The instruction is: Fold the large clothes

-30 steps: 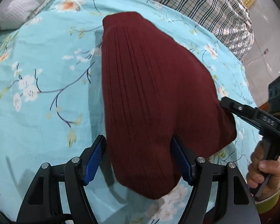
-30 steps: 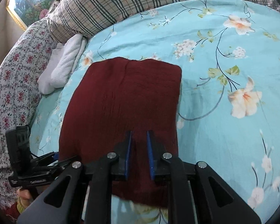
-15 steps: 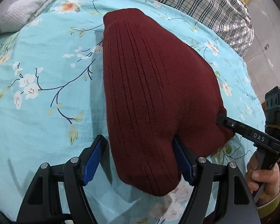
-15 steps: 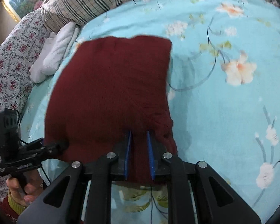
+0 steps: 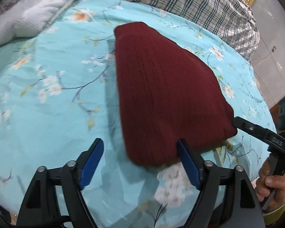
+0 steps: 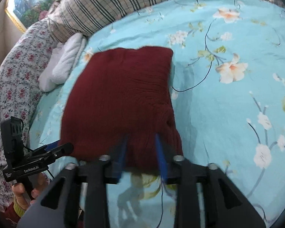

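Even indoor light, soft shadows beside sweater (image 5: 161, 95). Strong fisheye bending, dark corner vignettes. Motion blur on right gripper (image 6: 141, 152).

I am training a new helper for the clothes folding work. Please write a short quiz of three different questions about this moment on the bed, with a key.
1. True or false: the dark red sweater lies folded on the blue floral bedsheet.
2. Which item lies near the plaid pillow beside the sweater? A) white towel B) black shoe C) green bottle
3. Fill in: the sweater's near edge sits between the blue pads of the ______ claw.

Key
1. True.
2. A, the white towel.
3. Right: the right claw is opening around that edge, while the left claw is also opening, one pad beside the sweater.
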Demonstrator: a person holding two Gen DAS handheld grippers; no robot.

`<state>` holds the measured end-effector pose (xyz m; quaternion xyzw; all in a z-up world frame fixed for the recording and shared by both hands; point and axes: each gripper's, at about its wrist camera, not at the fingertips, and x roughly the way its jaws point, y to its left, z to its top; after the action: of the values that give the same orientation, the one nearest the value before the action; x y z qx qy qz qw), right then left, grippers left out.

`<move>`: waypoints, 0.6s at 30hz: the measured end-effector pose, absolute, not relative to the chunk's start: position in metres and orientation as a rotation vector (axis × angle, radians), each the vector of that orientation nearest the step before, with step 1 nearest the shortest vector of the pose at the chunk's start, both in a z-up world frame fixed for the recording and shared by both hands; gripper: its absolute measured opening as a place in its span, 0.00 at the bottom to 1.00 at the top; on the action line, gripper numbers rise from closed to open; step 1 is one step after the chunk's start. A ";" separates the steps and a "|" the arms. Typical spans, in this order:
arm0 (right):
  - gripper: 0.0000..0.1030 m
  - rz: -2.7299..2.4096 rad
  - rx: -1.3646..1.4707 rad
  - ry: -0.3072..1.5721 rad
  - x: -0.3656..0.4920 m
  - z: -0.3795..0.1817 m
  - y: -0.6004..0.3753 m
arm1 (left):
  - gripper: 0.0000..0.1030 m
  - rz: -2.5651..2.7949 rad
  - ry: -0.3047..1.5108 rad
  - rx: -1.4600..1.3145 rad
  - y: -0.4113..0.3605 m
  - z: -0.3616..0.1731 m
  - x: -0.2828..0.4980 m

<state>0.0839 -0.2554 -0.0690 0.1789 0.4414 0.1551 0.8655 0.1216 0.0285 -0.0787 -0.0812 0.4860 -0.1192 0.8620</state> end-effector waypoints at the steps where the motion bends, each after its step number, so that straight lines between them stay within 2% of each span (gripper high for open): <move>1: 0.41 0.328 0.376 0.916 0.078 -0.067 -0.256 | 0.80 -0.244 1.018 -0.173 0.031 -0.078 0.117; 13: 0.42 0.333 0.338 0.914 0.023 -0.081 -0.248 | 0.80 -0.193 1.017 0.008 0.017 -0.094 0.052; 15: 0.49 0.334 0.321 0.907 0.017 -0.081 -0.247 | 0.80 -0.201 1.028 0.022 0.015 -0.099 0.043; 18: 0.55 0.328 0.286 0.899 0.010 -0.077 -0.244 | 0.80 -0.217 1.030 0.033 0.014 -0.096 0.034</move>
<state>0.0099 -0.2435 -0.0774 0.1373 0.4310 0.1571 0.8779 0.0341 0.0136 -0.0959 0.0156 0.4913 -0.1034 0.8647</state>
